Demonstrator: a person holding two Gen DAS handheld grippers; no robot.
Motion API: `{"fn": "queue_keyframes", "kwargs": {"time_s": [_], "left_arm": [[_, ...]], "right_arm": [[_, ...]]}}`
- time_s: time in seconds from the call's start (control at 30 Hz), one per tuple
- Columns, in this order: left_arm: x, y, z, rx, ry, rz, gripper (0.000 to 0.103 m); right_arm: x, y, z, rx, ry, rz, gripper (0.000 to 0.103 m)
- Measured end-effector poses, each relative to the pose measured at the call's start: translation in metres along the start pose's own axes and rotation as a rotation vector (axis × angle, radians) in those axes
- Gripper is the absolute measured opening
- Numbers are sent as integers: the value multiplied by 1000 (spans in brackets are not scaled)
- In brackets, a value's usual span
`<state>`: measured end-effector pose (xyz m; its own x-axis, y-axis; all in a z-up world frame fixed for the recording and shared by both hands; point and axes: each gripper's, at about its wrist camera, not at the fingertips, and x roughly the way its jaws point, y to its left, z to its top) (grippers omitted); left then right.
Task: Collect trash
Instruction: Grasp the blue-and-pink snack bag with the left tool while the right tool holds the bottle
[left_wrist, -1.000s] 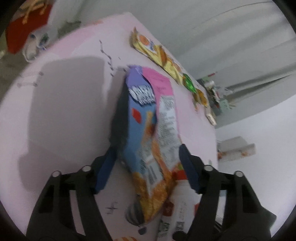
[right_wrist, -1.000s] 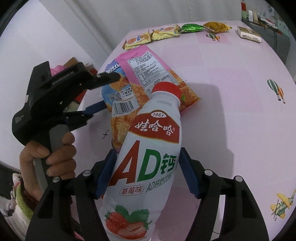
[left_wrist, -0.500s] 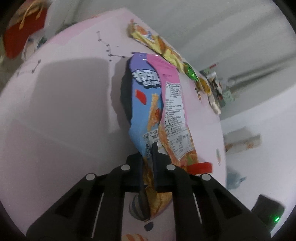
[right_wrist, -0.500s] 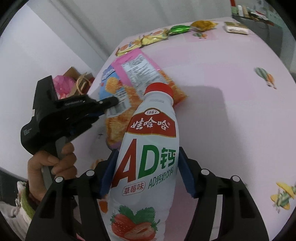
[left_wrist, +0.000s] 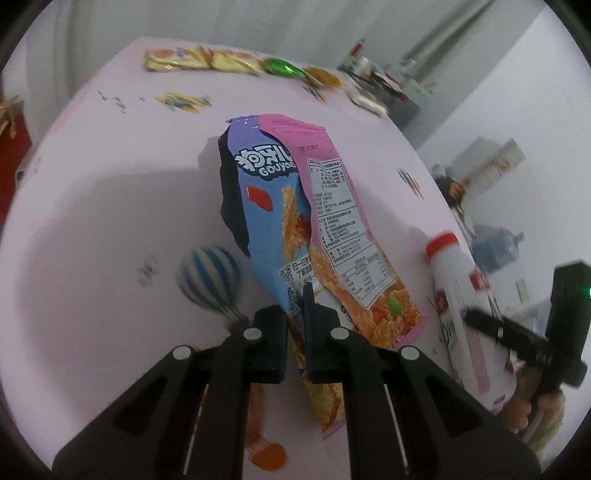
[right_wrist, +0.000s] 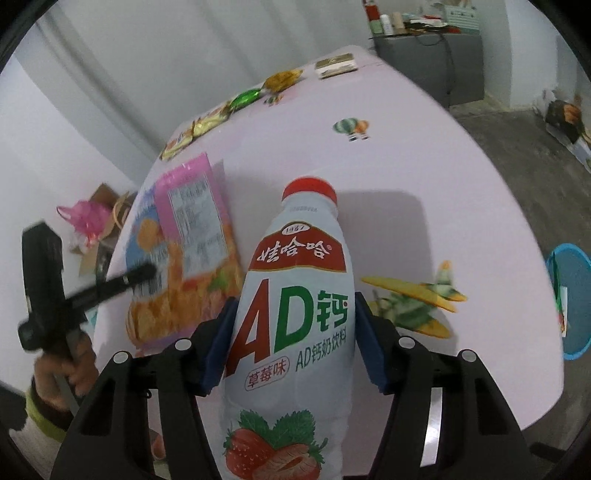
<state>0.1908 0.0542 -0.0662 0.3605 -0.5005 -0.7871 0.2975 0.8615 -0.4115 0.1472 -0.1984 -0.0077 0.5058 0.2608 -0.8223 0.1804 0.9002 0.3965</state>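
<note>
bottle (right_wrist: 291, 295): "AD", "1987" | snack bag (left_wrist: 295, 206): "GOUYAER"

A plain spare room in a home: bare white walls, a rough concrete floor (right_wrist: 517, 140) at right, a pink table (right_wrist: 424, 206) printed with balloons and planes, a cluttered grey cabinet (right_wrist: 428, 62) at upper right.

Both wrist fisheyes sit just behind their own jaws, angled steeply down at the pink table (left_wrist: 92, 229), left close on the snack bag (left_wrist: 295, 221), right close on the bottle (right_wrist: 295, 295); shared: bag, bottle, far-edge wrapper row (right_wrist: 207, 123), each other's gripper.
</note>
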Motion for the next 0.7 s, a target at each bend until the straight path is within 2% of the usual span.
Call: {"fn": "queue_keyframes", "kwargs": {"time_s": [0.2,0.33,0.57,0.7], "left_arm": [[5,-22,-11,50,18,3,5],[6,-29,-12,54,30,-23,5],[3,-33,-11,-24,36,-128,5],[6,-32,-10,-82,32,-166,6]], "right_arm": [[-22,5,8,-23,-71,19,59],[-28,17,8,-67,-98,37,58],[9,22,2,-71,2,13,58],[13,26,-1,-78,9,8,58]]}}
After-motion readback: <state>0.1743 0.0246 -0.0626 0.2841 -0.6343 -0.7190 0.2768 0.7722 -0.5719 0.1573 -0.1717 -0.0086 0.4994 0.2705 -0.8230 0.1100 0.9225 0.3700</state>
